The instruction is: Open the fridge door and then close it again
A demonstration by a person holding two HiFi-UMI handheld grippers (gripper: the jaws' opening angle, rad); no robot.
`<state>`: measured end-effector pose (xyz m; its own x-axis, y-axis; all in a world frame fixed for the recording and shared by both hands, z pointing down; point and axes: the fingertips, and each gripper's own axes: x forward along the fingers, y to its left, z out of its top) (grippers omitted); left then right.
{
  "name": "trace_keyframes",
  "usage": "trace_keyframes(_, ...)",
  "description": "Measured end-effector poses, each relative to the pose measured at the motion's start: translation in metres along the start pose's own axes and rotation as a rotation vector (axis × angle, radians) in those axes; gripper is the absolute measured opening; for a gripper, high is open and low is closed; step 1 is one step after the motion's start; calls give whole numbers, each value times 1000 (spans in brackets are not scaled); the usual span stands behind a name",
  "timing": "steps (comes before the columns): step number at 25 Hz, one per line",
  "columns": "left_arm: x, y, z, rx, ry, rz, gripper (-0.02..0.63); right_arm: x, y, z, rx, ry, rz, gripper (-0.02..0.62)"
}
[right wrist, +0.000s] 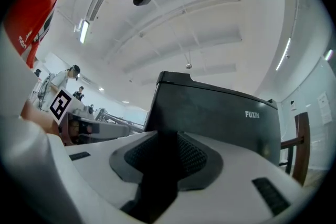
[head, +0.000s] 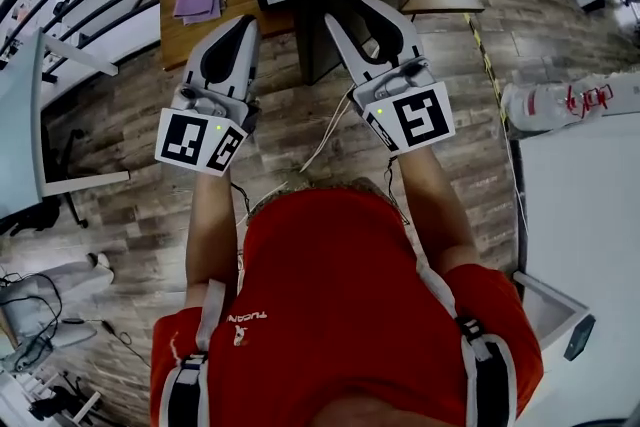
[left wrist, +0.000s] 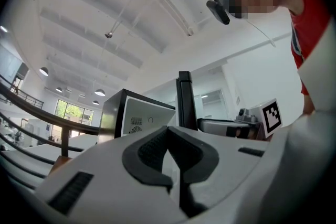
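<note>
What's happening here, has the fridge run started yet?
A person in a red shirt stands facing the black fridge with a gripper in each hand, both held out toward it. The left gripper is shut and empty. The right gripper has its fingers apart with nothing pressed between them. Neither touches the fridge, so no grip on the door shows yet.
</note>
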<state>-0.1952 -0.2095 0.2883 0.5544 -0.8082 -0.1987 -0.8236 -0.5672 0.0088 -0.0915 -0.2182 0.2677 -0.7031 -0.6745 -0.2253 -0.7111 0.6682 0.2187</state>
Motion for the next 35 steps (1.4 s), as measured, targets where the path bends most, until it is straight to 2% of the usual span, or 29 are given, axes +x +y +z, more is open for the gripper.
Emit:
trace_keyframes(7, 7, 24, 0, -2, -6, -26, 9, 31, -8, -8, -29, 21, -41, 72)
trace_keyframes(16, 21, 46, 0, -6, -3, 27, 9, 63, -24, -22, -8, 32, -17, 32)
trace_keyframes(24, 29, 61, 0, 3, -3, 75, 9, 92, -34, -37, 5, 40, 24, 28)
trace_keyframes(35, 45, 76, -7, 2, 3, 111, 9, 127, -63, -64, 38, 100, 14, 28)
